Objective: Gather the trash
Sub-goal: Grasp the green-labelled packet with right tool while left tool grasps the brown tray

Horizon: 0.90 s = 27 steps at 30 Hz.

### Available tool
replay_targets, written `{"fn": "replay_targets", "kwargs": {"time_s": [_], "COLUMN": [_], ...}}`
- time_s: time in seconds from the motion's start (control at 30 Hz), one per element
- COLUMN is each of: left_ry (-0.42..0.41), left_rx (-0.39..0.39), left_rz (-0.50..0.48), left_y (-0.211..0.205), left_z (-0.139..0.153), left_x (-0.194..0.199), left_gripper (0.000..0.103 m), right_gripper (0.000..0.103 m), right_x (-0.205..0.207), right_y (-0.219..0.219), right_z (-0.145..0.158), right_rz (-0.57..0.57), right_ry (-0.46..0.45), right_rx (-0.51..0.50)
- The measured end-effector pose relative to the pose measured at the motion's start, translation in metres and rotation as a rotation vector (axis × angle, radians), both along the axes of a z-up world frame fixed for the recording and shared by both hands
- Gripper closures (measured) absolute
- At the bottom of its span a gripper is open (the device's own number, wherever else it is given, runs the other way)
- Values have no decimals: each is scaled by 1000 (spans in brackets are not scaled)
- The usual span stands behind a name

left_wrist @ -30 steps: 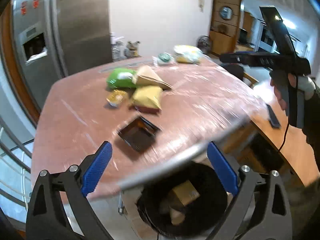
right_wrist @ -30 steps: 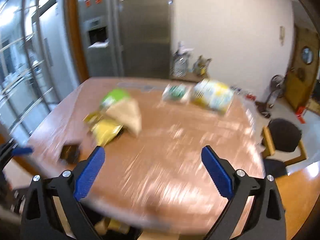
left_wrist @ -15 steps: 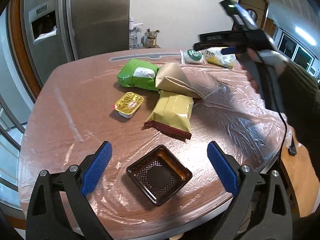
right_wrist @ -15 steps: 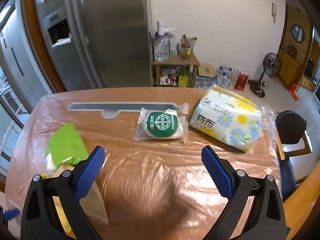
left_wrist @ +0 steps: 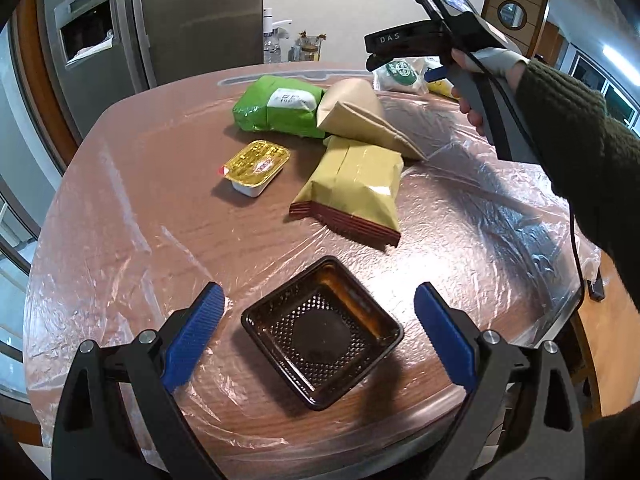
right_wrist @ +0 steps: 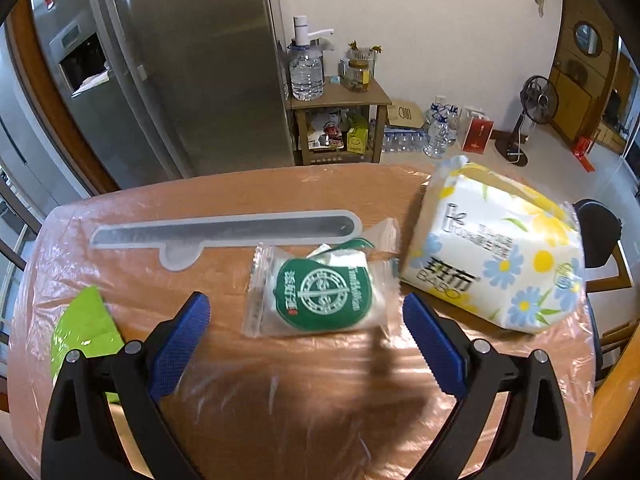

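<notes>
My left gripper (left_wrist: 316, 312) is open and empty, its blue pads either side of a dark square plastic tray (left_wrist: 322, 330) near the table's front edge. Beyond it lie a yellow-gold wrapper (left_wrist: 354, 188), a tan paper bag (left_wrist: 364, 118), a green packet (left_wrist: 280, 110) and a small foil-lidded sauce cup (left_wrist: 256, 166). My right gripper (right_wrist: 306, 318) is open and empty, just above a clear wrapper with a green round label (right_wrist: 320, 294). The green packet's corner also shows in the right wrist view (right_wrist: 82, 330).
The round wooden table (left_wrist: 132, 224) is covered in clear plastic film. A flowered tissue pack (right_wrist: 496, 260) lies right of the green-label wrapper. A steel fridge (right_wrist: 180, 64) and a small shelf with a water bottle (right_wrist: 340, 120) stand behind the table. A chair (right_wrist: 600, 236) is at the right.
Both grippers have moved forward and down over the table. The left one closed in on the dark tray; the right one swung toward the green-label wrapper. A bin seen below the table edge has left view.
</notes>
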<state>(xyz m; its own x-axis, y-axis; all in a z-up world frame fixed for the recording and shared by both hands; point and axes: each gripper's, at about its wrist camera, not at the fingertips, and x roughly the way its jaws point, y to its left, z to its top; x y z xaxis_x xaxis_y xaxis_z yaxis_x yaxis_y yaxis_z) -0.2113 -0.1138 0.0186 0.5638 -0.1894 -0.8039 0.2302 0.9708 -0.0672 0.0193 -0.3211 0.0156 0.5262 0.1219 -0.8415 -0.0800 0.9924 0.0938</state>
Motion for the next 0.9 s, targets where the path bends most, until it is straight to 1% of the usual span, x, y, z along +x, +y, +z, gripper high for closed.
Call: {"fn": "replay_targets", "kwargs": {"time_s": [0.2, 0.37, 0.47, 0.57, 0.6, 0.63, 0.7, 0.77, 0.83, 0.9], "left_ry": [11, 15, 17, 17, 16, 16, 17, 19, 17, 17], "left_rx": [-12, 1, 1, -8, -8, -8, -11, -14, -7, -3], "left_rz": [3, -8, -9, -3, -1, 1, 6, 3, -3, -7], "left_y": [3, 4, 3, 4, 5, 6, 8, 8, 7, 5], "left_z": [-1, -3, -6, -6, -6, -6, -6, -7, -6, -6], "left_x": [5, 7, 8, 11, 13, 14, 15, 16, 15, 13], "left_gripper": [6, 6, 6, 6, 6, 6, 6, 6, 6, 6], "right_gripper": [8, 8, 8, 8, 8, 8, 8, 8, 8, 8], "right_x": [12, 16, 13, 4, 1, 1, 3, 4, 7, 12], "right_y": [0, 0, 4, 14, 17, 18, 17, 22, 30, 33], "right_z": [-12, -13, -7, 0, 4, 7, 11, 13, 11, 6], "right_rz": [-4, 0, 83, 208, 227, 219, 208, 221, 229, 218], "right_ry": [30, 30, 13, 6, -5, -19, -33, -46, -49, -30], "right_rx": [25, 32, 95, 138, 130, 107, 95, 57, -16, -30]}}
